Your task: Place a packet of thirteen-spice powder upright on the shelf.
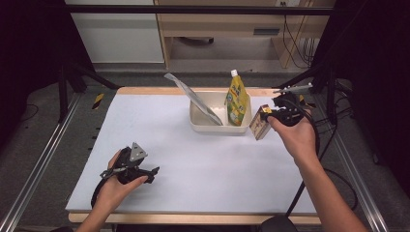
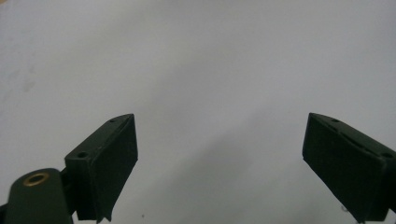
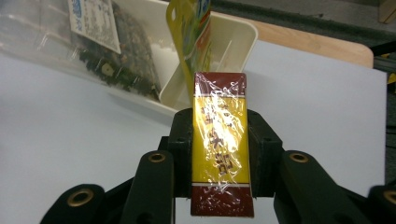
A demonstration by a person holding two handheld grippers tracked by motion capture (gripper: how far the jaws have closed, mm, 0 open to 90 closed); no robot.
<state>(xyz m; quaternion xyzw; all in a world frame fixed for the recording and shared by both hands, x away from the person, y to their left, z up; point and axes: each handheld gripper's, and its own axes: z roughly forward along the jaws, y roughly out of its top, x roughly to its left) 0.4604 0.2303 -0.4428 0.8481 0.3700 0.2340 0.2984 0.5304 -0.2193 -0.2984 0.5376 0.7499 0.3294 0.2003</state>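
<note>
The work in hand appears to be loading packaged goods into the cream plastic tub (image 1: 198, 123) at the far side of the white table (image 1: 203, 174).

Already in the tub: a yellow spouted pouch (image 1: 237, 100), standing upright at its right end, and a clear flat bag (image 1: 193, 96) with dark contents, leaning out over the tub's left rim.

The right gripper (image 1: 270, 115) is clenched on a small yellow-and-maroon box (image 1: 260, 123) wrapped in film. In the right gripper view the box (image 3: 219, 140) sits squarely between the jaws, gripped on its two long sides, with the tub (image 3: 238, 37) beyond it. From the high view the box is held just beside the tub's right end, outside the rim; whether it is clear of the table cannot be told.

The left gripper (image 1: 155, 170) is released, its jaws wide apart with nothing between them, low over bare table near the front left, well apart from the tub.

Judgement: two items are stowed and the third is in transit. Remaining: carry the box over the rim and release it into the free space.
</note>
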